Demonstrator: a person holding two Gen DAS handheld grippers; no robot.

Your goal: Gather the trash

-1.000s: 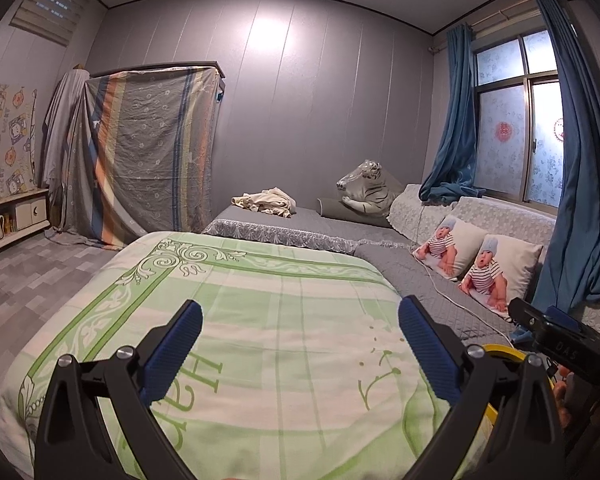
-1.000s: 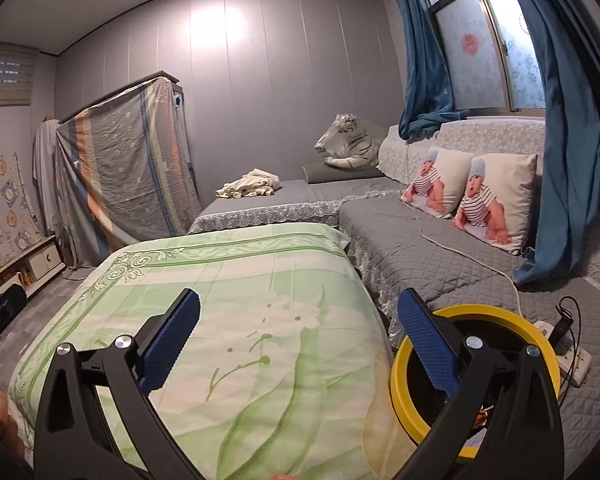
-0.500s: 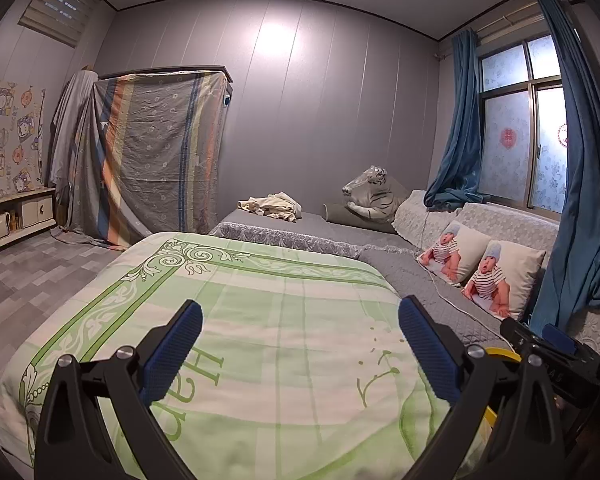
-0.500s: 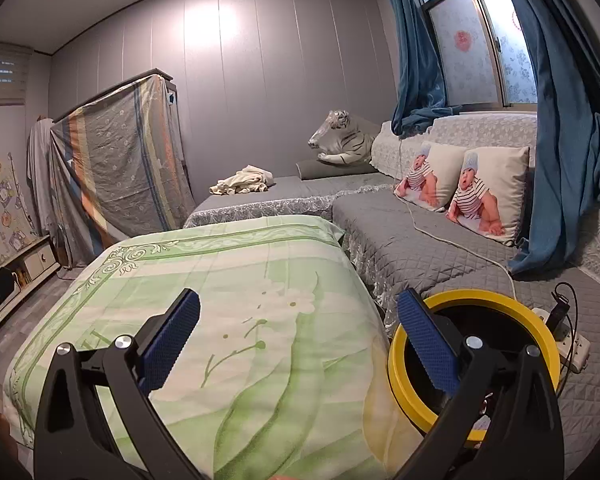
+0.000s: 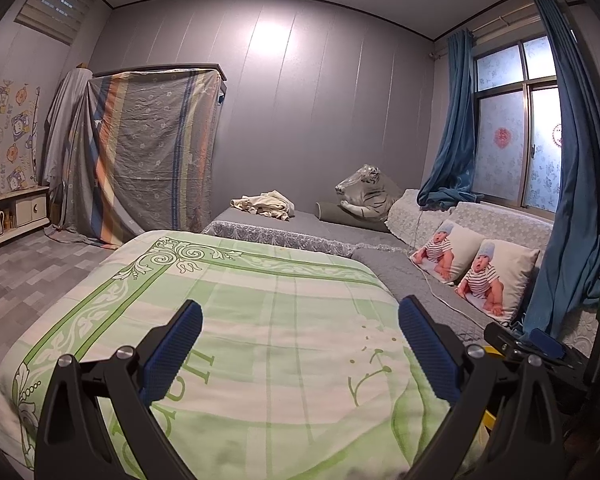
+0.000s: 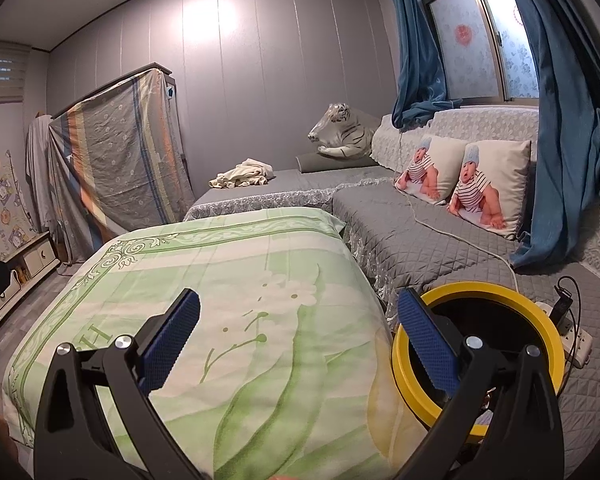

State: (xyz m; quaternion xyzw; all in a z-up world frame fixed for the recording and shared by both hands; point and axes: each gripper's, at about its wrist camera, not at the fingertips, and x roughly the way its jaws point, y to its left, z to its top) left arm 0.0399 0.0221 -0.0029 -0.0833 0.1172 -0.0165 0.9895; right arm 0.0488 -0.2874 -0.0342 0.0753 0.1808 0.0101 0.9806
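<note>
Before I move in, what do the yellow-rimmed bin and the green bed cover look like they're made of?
The yellow-rimmed bin looks like hard moulded plastic: a smooth, even, slightly glossy rim around a dark inside; a liner cannot be told. The green bed cover looks like thin woven fabric, matte, with a printed floral pattern and soft wrinkles, probably cotton or a blend.

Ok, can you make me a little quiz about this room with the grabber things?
1. True or false: the left gripper is open and holds nothing.
2. What colour is the rim of the bin beside the green quilt?
3. The plush tiger lies: A) on the floor, B) on the grey platform by the wall, C) in the bin.

Key: 1 true; 2 yellow; 3 B.
</note>
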